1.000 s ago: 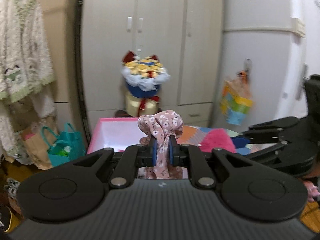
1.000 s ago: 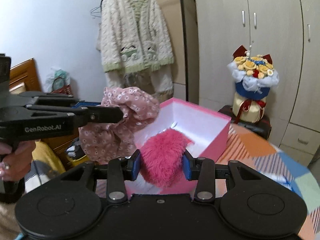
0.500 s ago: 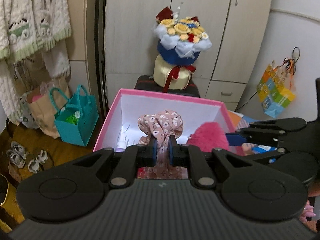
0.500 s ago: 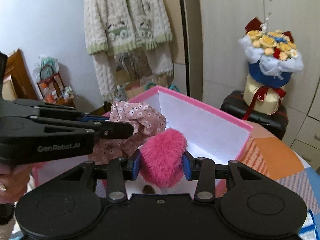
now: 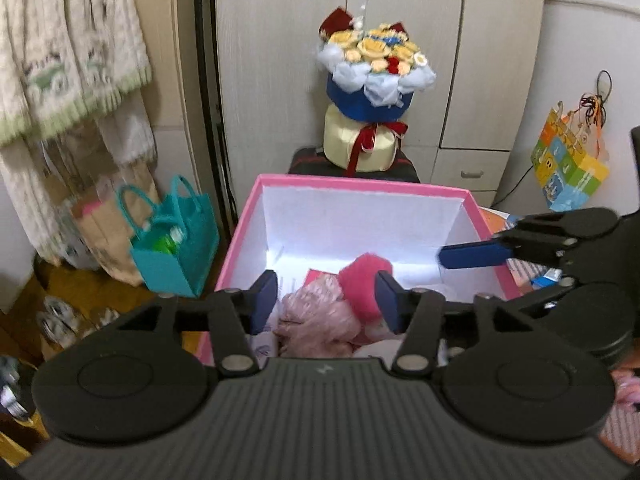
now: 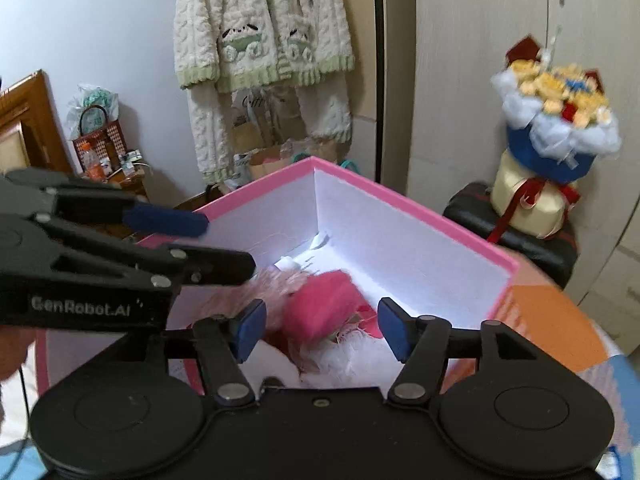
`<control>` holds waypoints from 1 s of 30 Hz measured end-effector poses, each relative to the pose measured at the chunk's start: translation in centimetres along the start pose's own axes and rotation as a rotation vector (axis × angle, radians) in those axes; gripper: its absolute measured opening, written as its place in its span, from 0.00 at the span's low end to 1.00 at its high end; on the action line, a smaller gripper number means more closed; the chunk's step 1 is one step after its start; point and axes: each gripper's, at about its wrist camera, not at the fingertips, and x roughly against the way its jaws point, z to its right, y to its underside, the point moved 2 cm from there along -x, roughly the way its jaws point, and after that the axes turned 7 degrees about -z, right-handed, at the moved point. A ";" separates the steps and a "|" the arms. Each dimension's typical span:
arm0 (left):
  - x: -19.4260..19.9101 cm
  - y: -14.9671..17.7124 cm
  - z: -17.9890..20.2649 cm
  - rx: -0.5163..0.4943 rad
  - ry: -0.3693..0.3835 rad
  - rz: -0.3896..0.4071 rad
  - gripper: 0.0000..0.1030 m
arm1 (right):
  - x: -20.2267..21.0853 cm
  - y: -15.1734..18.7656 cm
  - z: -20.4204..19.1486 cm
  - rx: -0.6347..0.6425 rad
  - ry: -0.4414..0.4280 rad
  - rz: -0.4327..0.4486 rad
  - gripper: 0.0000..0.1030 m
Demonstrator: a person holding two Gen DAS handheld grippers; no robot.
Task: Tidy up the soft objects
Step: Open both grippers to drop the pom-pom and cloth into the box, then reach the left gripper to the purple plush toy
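Note:
A pink box (image 5: 360, 185) with white inner walls stands open below both grippers; it also shows in the right wrist view (image 6: 420, 208). Inside it lie a pink floral cloth (image 5: 316, 316) and a fluffy magenta pom (image 5: 366, 280), blurred as they drop; the pom also shows in the right wrist view (image 6: 320, 308). My left gripper (image 5: 326, 300) is open and empty above the box. My right gripper (image 6: 322, 326) is open and empty above the box. Each gripper shows from the side in the other's view.
A flower bouquet (image 5: 372, 92) stands on a dark case behind the box. A teal bag (image 5: 172, 236) and paper bags sit on the floor at left under a hanging knit cardigan (image 6: 260, 40). A patterned tabletop (image 6: 560, 320) lies right of the box.
Both grippers opened over the box. The floral cloth and the magenta pom left the jaws and fell into the box.

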 end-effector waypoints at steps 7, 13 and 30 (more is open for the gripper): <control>5.5 1.2 1.7 -0.125 0.016 0.046 0.63 | 6.9 2.1 -2.3 0.069 0.028 0.035 0.71; 11.5 3.0 4.3 -0.231 0.073 0.110 0.72 | 13.2 4.9 -4.0 0.084 0.036 0.073 0.78; 15.2 9.5 12.7 -0.371 0.338 0.068 0.79 | 20.2 17.5 -5.0 0.041 0.097 0.153 0.83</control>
